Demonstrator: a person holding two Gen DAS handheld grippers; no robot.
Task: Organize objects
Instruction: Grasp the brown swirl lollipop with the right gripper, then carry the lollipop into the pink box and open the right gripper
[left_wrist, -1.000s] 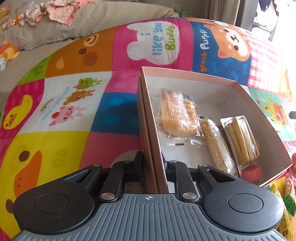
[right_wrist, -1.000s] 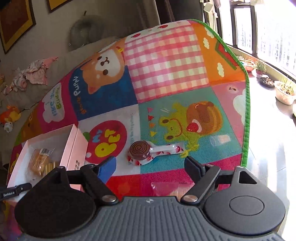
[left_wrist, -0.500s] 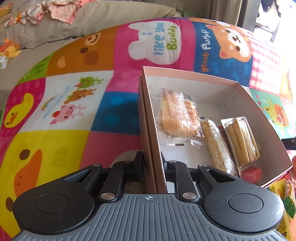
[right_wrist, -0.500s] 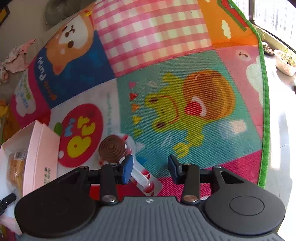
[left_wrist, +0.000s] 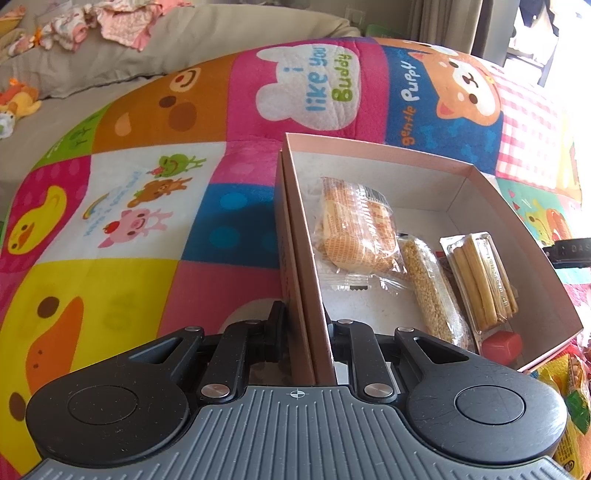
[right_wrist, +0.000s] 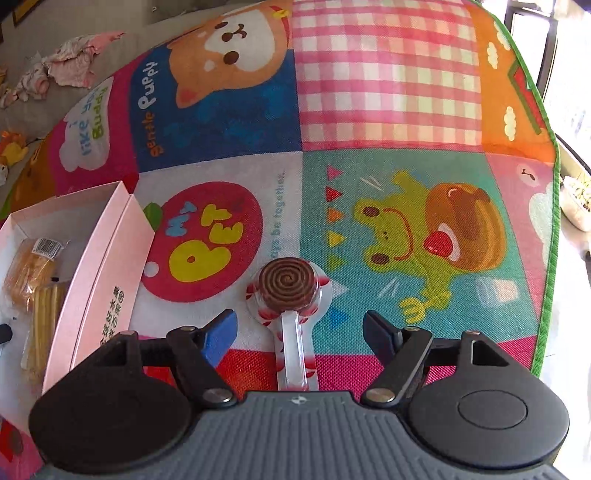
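A pink cardboard box (left_wrist: 384, 155) lies open on the cartoon play mat. My left gripper (left_wrist: 306, 328) is shut on the box's near left wall. Inside lie a wrapped wafer pack (left_wrist: 354, 225), a grain bar (left_wrist: 428, 288), a pack of biscuit sticks (left_wrist: 480, 277) and a red cube (left_wrist: 500, 345). In the right wrist view a wrapped brown spiral lollipop (right_wrist: 288, 284) lies on the mat, stick toward me. My right gripper (right_wrist: 299, 332) is open, its jaws on either side of the stick. The box (right_wrist: 96, 266) shows at the left there.
Yellow snack packets (left_wrist: 569, 398) lie right of the box. The mat's green edge (right_wrist: 550, 258) borders bare floor with a planter (right_wrist: 576, 203). A grey cushion with pink clothes (left_wrist: 110, 26) and a plush toy (left_wrist: 18, 99) lies behind the mat.
My right gripper closed in over the lollipop, narrowed half a second ago, and now stands wide open around the stick. My left gripper kept hold of the box wall.
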